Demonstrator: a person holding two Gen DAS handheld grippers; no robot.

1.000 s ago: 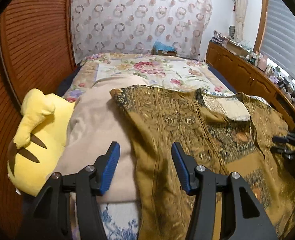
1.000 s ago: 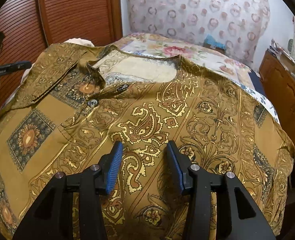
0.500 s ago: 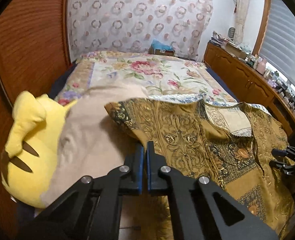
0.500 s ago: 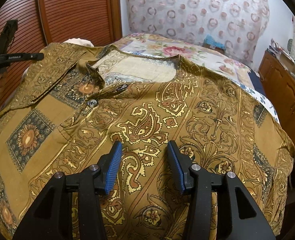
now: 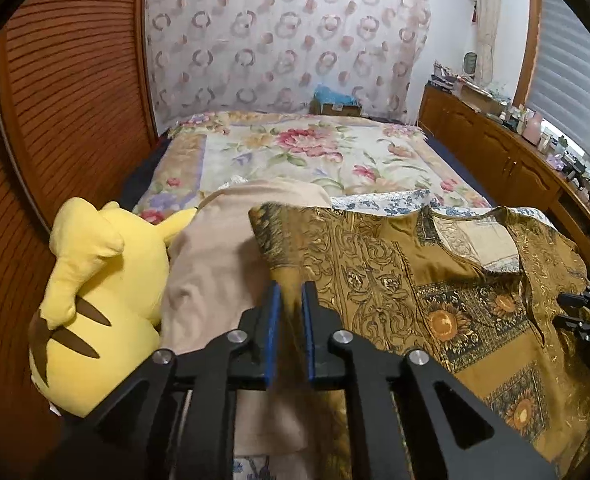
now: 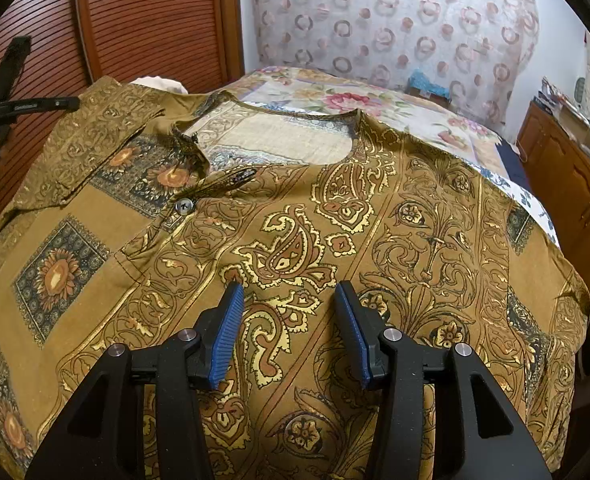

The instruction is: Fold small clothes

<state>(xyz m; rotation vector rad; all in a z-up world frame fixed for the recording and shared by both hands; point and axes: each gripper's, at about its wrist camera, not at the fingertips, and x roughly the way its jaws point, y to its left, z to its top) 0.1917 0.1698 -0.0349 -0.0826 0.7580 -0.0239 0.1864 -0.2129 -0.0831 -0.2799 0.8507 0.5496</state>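
The shirt (image 6: 295,216) is lying spread on the bed (image 5: 295,152), beside the plush (image 5: 95,288). Left gripper (image 5: 291,296) is opening slightly, shirt edge between its pads. Right gripper (image 6: 289,304) is hovering half open, empty. Soft, light, likely slippery: grip hems.

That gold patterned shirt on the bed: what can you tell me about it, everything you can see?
The shirt is thin woven cloth, mustard brown, printed with gold paisley, scrollwork and dark sunflower squares. It lies spread flat, front up, neckline open, one grey button showing at the placket. One sleeve is folded in over the chest. It rests on the flowered bedspread, one edge over a beige cloth. The left gripper, its jaws opening, has that edge between its pads. The right gripper hovers open above the front.
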